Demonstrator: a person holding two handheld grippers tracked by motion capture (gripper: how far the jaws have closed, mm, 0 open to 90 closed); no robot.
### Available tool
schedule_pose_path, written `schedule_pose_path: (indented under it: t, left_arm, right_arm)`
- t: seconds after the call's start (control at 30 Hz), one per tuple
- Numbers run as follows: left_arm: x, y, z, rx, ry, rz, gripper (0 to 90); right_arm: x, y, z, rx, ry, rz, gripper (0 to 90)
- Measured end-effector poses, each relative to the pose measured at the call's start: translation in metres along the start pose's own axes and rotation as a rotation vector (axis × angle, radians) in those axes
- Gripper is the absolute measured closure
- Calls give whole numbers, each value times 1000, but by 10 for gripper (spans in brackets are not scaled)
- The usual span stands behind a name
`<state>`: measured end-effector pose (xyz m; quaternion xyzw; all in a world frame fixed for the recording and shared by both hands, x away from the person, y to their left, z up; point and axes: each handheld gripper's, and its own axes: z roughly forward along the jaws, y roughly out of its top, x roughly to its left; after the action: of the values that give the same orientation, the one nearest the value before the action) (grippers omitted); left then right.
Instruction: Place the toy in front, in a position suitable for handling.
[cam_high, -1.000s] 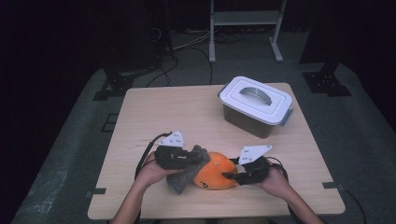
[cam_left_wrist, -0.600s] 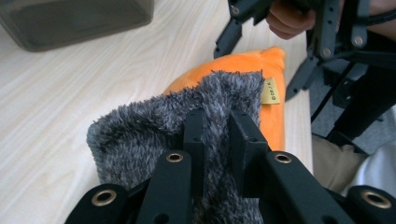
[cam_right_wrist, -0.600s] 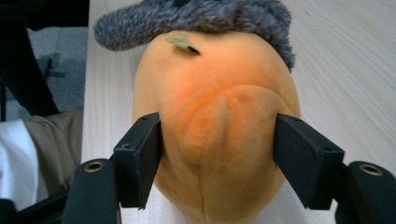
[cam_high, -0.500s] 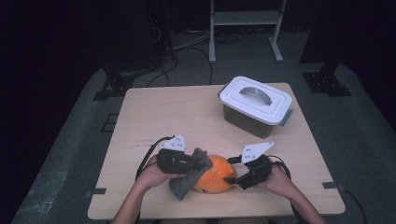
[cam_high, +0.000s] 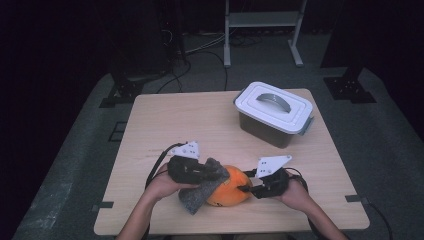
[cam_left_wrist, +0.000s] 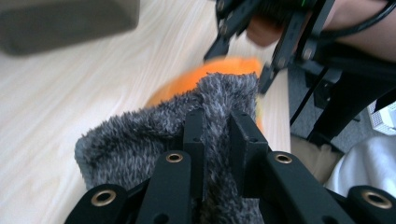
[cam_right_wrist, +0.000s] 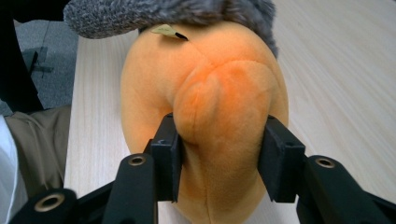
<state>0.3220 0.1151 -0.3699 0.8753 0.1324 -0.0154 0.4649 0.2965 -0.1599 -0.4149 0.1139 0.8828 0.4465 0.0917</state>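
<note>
Orange plush, rounded and soft like a stuffed fruit (cam_high: 227, 187), sits at the near edge of the pale wooden bench (cam_high: 200, 120), between my two hands. My right tool (cam_high: 248, 187) comes at it from the right, and in the right gripper view its two black jaws have just been closing and now press into a bulging lobe of the orange plush (cam_right_wrist: 219, 116), one pad on each side, so the soft body is pinched between them. My left tool (cam_high: 212, 175) is clamped tight on a grey fuzzy cloth (cam_high: 202, 187); in the left gripper view the jaws stand narrow, with a fold of the grey pile (cam_left_wrist: 187, 135) squeezed up between them. That cloth drapes over the left side and top of the orange plush and hangs down toward the bench edge in the high view. From the left gripper view I can see the orange surface (cam_left_wrist: 219, 74) just beyond the cloth, with the right tool (cam_left_wrist: 268, 46) and the hand behind it. A grey plastic box with a white lid and grey handle (cam_high: 275, 112) stands closed at the far right of the bench, well apart from both tools.
</note>
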Motion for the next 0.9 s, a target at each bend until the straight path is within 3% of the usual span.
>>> schedule_pose_path:
  t: [0.13,0.3,0.63,0.8,0.9]
  left_arm:
    - [-5,21,11,9,-14,45,778]
    - [-7,31,24,52,-16,71,778]
    - [3,14,12,35,5,15,776]
    - [8,-1,3,31,29,-26,775]
    - [10,-9,2,10,16,-47,776]
  right_arm:
    - [5,4,2,1,-10,-44,547]
    - [8,4,3,-1,-12,-73,547]
    - [2,-2,0,0,1,-67,550]
    - [-3,-7,-3,3,13,-35,532]
    - [-5,-8,-2,-4,33,-1,464]
